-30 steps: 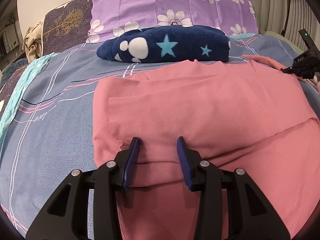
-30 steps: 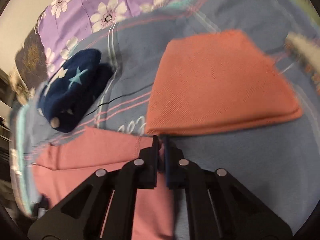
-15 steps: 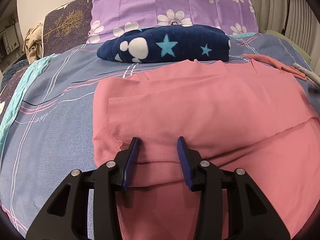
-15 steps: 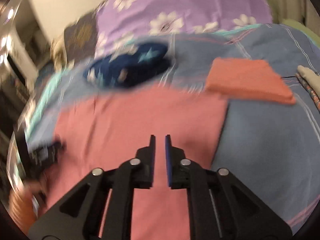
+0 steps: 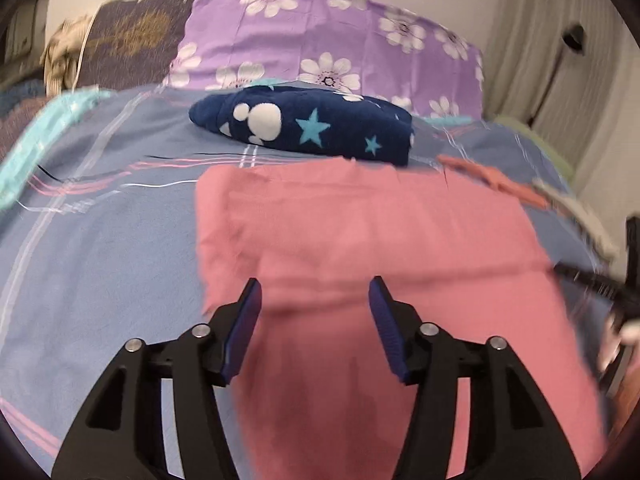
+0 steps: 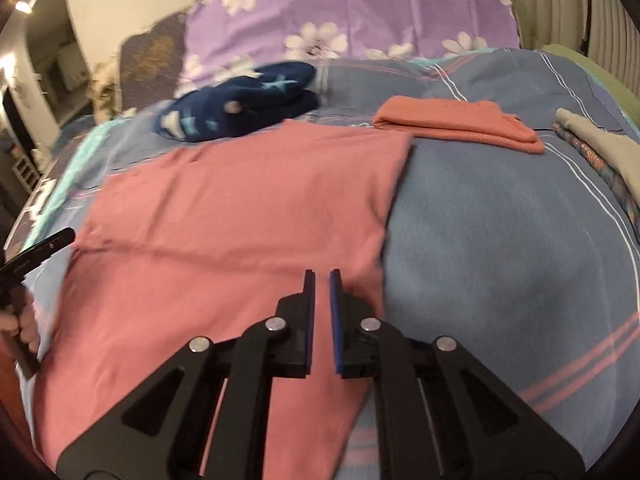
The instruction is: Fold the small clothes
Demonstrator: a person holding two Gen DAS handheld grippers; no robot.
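A pink garment (image 5: 380,232) lies spread flat on the bed, with a fold line across its middle; it also shows in the right wrist view (image 6: 240,216). My left gripper (image 5: 315,292) is open and empty, just above the garment's left part near its left edge. My right gripper (image 6: 321,280) hovers over the garment near its right edge, jaws nearly together with a narrow gap and nothing between them. The left gripper shows at the left edge of the right wrist view (image 6: 36,254).
A folded dark blue star-print garment (image 5: 308,124) lies behind the pink one. A folded orange cloth (image 6: 460,124) sits at the back right, with a beige and patterned stack (image 6: 600,148) at the far right. Purple flowered pillows (image 5: 320,40) stand at the head of the blue striped bedsheet (image 6: 500,240).
My right gripper has let go of the garment's far right corner and pulled back to the near right edge. My left gripper has lifted a little and opened wider.
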